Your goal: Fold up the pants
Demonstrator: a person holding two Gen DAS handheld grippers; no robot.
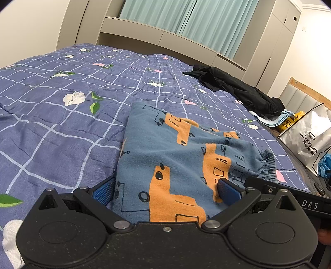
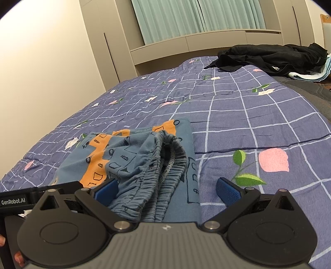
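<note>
On a bed [image 1: 51, 128] spread with a blue checked quilt [image 2: 258, 115] printed with flowers, small blue pants [image 1: 175, 157] with orange vehicle prints lie folded near the front edge. The left hand-held gripper [image 1: 165, 190] sits low over the near end of the pants, its blue pads spread apart with the cloth between them, gripping nothing. The right hand-held gripper [image 2: 167, 188] is likewise spread wide, the gathered elastic waistband [image 2: 165, 171] bunched just ahead of its left pad, its right pad over bare quilt.

At the far right of the left wrist view, a white paper bag [image 1: 308, 140] with printed lettering stands off the bed's side beside a yellow pack [image 1: 289, 122]; the bag's contents cannot be made out. The right wrist view does not show the bag, but looks straight into the open waistband, hidden from the left. Each view catches the other gripper's black body at its edge.

A heap of black clothes [image 2: 275, 58] lies on folded pale cloth [image 2: 312, 75] at the quilt's far corner. Behind the bed run beige cabinets [image 1: 275, 45], a ledge and pale green curtains [image 2: 196, 18]; the walls are white.
</note>
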